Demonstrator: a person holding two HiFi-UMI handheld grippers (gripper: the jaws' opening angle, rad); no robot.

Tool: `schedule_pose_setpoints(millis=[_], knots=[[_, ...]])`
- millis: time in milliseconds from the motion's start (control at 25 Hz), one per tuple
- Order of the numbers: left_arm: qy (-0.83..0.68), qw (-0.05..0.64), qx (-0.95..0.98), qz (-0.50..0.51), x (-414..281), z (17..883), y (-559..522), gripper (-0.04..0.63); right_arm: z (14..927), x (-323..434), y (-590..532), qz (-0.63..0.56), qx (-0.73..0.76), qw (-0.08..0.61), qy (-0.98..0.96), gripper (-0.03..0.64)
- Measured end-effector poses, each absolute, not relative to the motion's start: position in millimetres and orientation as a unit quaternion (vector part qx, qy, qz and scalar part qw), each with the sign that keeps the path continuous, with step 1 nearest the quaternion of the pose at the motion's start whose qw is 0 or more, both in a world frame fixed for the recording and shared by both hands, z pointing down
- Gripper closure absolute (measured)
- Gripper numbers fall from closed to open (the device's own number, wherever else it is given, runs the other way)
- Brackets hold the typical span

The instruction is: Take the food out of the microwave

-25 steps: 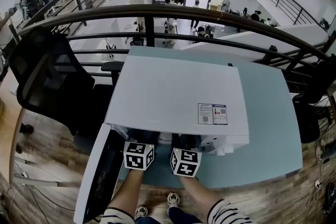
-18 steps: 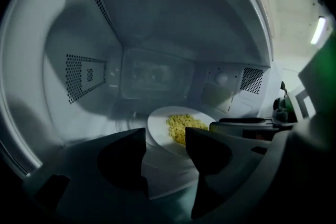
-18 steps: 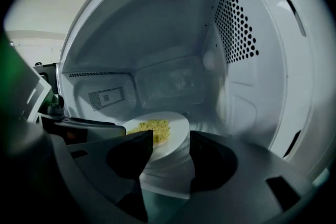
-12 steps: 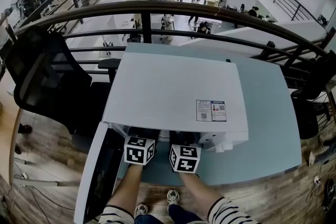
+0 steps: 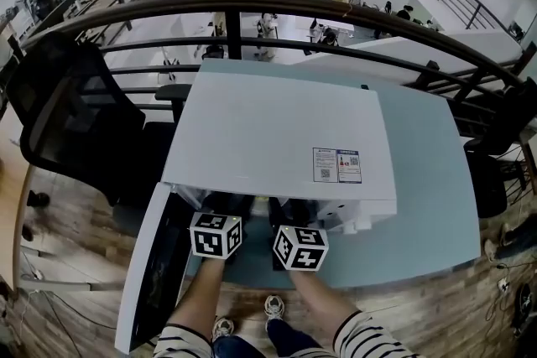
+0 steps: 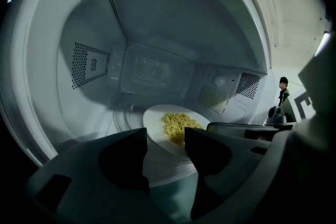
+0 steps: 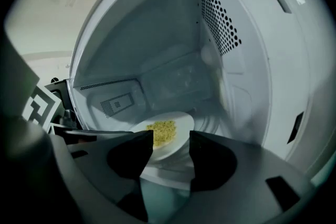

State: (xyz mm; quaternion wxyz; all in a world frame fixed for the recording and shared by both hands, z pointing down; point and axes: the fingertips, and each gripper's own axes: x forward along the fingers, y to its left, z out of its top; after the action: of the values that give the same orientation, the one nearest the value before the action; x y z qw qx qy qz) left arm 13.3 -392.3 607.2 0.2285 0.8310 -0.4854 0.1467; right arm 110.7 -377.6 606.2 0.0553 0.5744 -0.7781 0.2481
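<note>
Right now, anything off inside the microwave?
Nothing stands out. The plate sits inside the microwave with the yellow food all on it, no spill visible. The door is open; left gripper and right gripper are open and empty.

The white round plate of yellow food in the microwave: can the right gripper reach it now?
Probably yes. The white microwave door stands open; the right gripper, whose jaws have just been opening and hold nothing, points inside, with nothing before the white round plate.
</note>
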Motion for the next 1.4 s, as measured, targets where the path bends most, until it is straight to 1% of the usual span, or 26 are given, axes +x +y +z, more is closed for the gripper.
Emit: schedule_pose_setpoints(millis=[640,1040,1120,1400], knots=[[-0.489,0.245,0.829,0.117,15,606,-357,0.377,604,119,-351,0.258,0.574,0.042,-0.776,0.405],[-0.48,0.312,0.818,0.058,15,611,-352,0.377,612,122,-344,0.293,0.557,0.019,-0.777,0.405],[-0.478,0.314,0.818,0.057,16,612,-352,0.377,613,121,-344,0.298,0.551,0.013,-0.779,0.425],[-0.477,0.317,0.817,0.061,18,609,-347,0.412,610,123,-339,0.296,0.559,0.025,-0.774,0.445]])
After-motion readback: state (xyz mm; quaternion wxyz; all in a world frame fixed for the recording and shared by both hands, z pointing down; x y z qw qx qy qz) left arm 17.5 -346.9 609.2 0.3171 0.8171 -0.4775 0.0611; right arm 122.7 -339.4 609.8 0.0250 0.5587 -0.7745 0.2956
